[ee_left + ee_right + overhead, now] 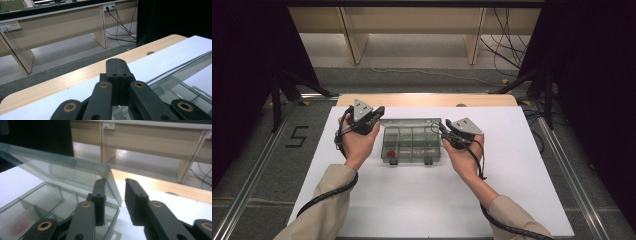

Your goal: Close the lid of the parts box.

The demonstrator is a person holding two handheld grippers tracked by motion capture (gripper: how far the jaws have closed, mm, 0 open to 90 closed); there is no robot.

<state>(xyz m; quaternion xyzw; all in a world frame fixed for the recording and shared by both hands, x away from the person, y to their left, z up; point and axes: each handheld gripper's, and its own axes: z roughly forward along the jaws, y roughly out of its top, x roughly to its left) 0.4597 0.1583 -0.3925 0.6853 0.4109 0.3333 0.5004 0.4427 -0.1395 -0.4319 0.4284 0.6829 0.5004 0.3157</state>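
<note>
A clear box sits on the bench, lid up. The left gripper is squeezed tight on nothing. The right gripper is spread wide, one jaw on each side of the lid's corner.

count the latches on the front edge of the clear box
2: the left latch sits under the compartment with the red item; the right latch sits near the box's right front corner.

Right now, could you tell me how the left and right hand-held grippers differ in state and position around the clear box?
The left hand-held gripper has its jaws pressed together; the right hand-held gripper has its jaws apart. The left one sits at the clear compartment box's left rear corner; the right one sits at its right side, with the raised lid's corner between its jaws. Both have black jaws.
</note>
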